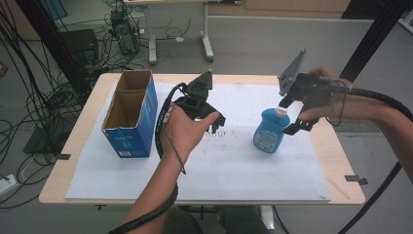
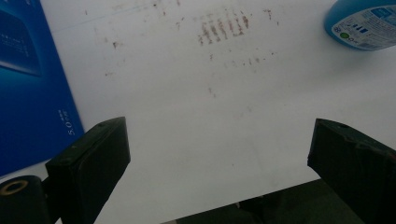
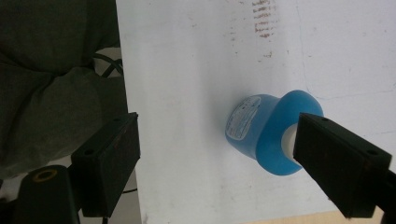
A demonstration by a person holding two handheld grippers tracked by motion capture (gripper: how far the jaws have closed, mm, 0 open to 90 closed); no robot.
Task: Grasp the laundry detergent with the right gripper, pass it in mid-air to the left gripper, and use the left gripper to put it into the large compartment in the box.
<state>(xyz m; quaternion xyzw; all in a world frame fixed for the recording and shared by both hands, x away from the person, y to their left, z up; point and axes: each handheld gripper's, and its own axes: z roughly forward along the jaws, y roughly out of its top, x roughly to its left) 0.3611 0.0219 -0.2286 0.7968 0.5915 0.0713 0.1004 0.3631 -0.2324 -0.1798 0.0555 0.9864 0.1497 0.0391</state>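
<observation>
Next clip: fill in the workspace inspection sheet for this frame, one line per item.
Surface: white sheet on a wooden table, with brownish scuff marks near its middle.
Job's things: blue bottle with a white cap, upright; blue cardboard box, open on top, two compartments, both look empty.
Clutter: nothing seen.
Grippers: left gripper open, above bare sheet; right gripper open, jaws either side of the bottle's cap, no contact seen.
Cables: one trails from each gripper along the forearm.
Surroundings: floor cables, equipment, another table's legs.
</observation>
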